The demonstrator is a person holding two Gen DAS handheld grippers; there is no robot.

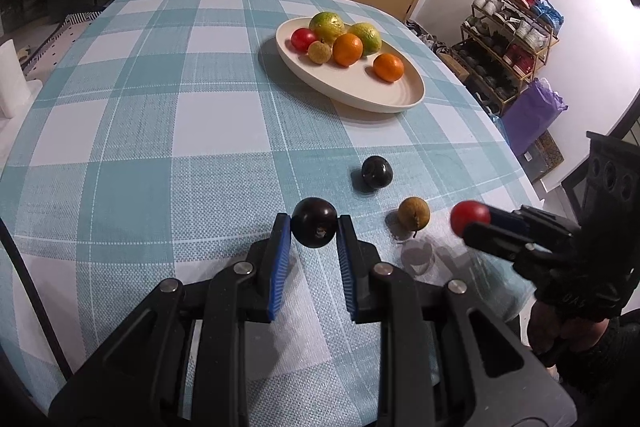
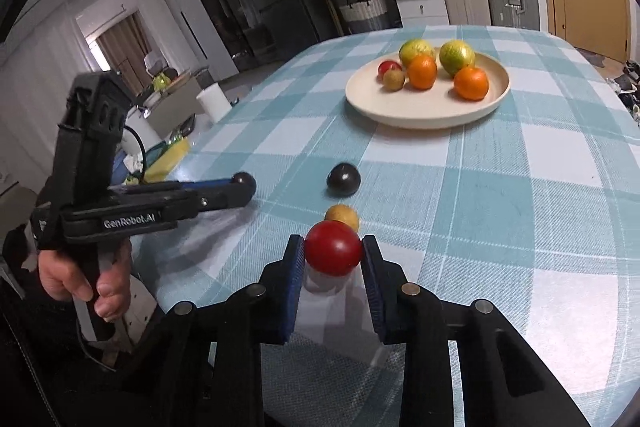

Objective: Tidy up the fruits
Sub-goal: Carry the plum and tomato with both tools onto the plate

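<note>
Left gripper (image 1: 314, 227) clamped on dark plum (image 1: 314, 228), right gripper (image 2: 333, 254) on red fruit (image 2: 333, 253); both above table (image 1: 160, 147), well short of plate (image 1: 400, 99). Risk: round skins slipping from pads, rolling off; collision over plate.

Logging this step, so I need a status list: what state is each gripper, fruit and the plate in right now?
left gripper: shut on dark plum, lifted.
dark plum: held between the pads.
right gripper: shut on red fruit.
red fruit: held above the cloth.
black plum: loose on the tablecloth.
brown fruit: loose on the tablecloth.
plate: upright, holding six fruits.
</note>
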